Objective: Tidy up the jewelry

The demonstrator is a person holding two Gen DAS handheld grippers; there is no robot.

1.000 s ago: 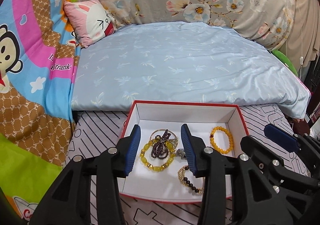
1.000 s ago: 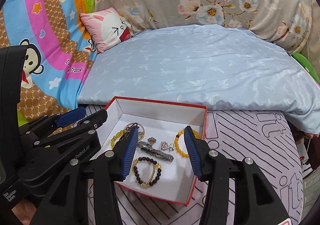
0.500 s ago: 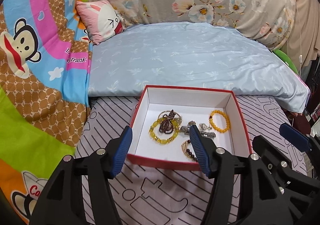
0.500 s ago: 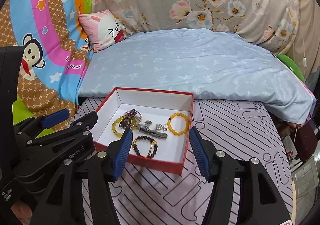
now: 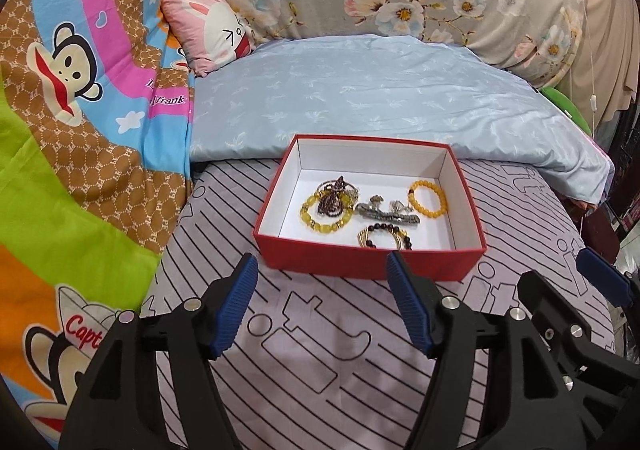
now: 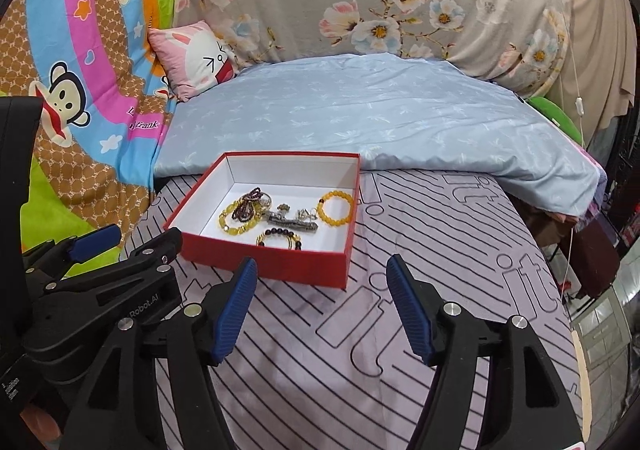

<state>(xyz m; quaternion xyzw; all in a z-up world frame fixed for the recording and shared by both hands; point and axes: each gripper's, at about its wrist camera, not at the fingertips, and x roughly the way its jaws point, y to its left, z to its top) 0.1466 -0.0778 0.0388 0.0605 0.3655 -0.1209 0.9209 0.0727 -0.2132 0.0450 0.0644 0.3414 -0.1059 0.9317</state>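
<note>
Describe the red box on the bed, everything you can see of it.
The red box is a shallow, lidless rectangular tray, seemingly cardboard, red outside and white inside. It sits flat on the striped sheet, its far side at the edge of the pale blue quilt. Several beaded bracelets and a metallic piece lie on its floor. Neither gripper touches it.

Reading "Paul Frank" in small script on the pink band of the monkey-print blanket (image 6: 86,62), again as "Frank" lower on the same band, and only "frank" (image 5: 167,100) in the left wrist view; making out "Capt", cut off, in red beside a cartoon figure at the blanket's lower corner (image 5: 82,328); finding "Robot.AI" in grey on the black body of the left gripper (image 6: 146,310), plus a partly cut white label ending in "isition" and "stem" (image 6: 11,388); seeing big outlined letters "it" on the striped sheet (image 6: 516,270)
</note>
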